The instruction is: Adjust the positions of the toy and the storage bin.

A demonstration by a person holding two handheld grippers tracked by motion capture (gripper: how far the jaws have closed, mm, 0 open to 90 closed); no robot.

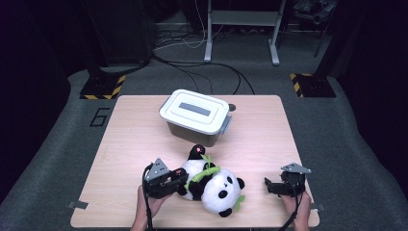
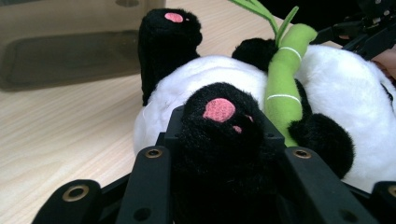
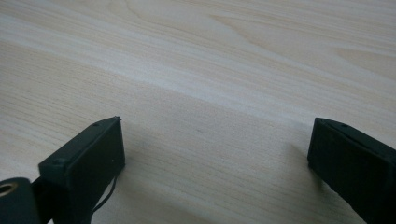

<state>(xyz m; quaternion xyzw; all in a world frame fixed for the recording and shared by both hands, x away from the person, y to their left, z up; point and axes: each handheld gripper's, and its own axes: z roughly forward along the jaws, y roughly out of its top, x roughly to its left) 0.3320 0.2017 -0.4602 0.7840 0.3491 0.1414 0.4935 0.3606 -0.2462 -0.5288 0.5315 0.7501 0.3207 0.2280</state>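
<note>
Panda plush [image 1: 214, 185] on back, long axis left-far to right-near, head right-near. Left gripper [image 1: 179, 182] clenched on leg; right gripper [image 1: 267, 185] released.

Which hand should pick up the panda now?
Left, probably. The left gripper is already clamped on the panda's black foot, while the right gripper sits open over bare table, off to the side of the toy.
</note>
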